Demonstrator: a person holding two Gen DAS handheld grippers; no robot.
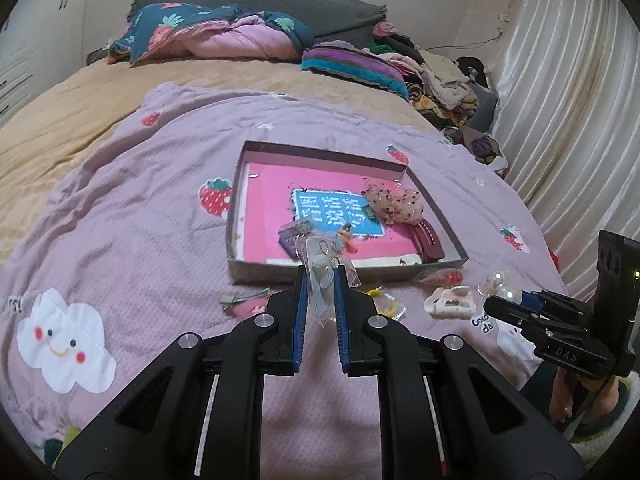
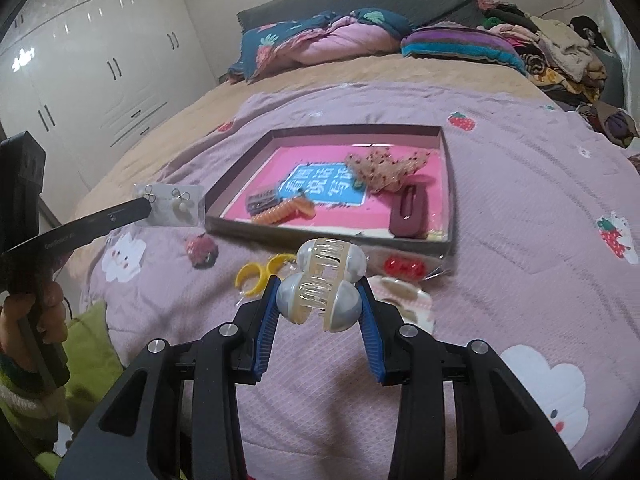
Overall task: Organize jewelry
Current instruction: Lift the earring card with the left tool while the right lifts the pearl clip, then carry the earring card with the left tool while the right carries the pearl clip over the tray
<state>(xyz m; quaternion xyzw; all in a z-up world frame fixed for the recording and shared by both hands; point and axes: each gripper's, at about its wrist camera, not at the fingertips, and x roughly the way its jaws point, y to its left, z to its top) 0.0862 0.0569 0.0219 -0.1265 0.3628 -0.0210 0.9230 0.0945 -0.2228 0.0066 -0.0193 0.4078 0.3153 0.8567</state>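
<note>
While you held both pieces clear of bed, neither could snag purple quilt [image 2: 520, 200]. Your left hand-held gripper [image 1: 320, 280] was clamped on clear earring packet [image 1: 325, 268], pinched at edge so it hung flat. Your right hand-held gripper [image 2: 320, 294] was clamped across pearl claw clip [image 2: 322, 284]. Shallow box [image 2: 450, 184] near quilt's middle held maroon clip [image 2: 408, 208], orange coil tie [image 2: 286, 210], sequinned bow [image 2: 384, 170], dark comb clip [image 2: 262, 202]. Yellow ring [image 2: 256, 274], red beads [image 2: 404, 267], cream claw clip [image 2: 408, 300] lay outside box's near edge, likely awaiting sorting.

Tray [image 2: 450, 184] interior: left-centre pink floor free; scrunchie [image 2: 384, 170] and maroon clip [image 2: 406, 210] crowd the right side, orange coil [image 2: 286, 210] sits near the front wall. Approach strip before the tray is cluttered: yellow ring [image 2: 256, 274], red beads [image 2: 404, 267], cream clip [image 1: 450, 300]. Bedspread [image 1: 120, 220] left of tray clear.
</note>
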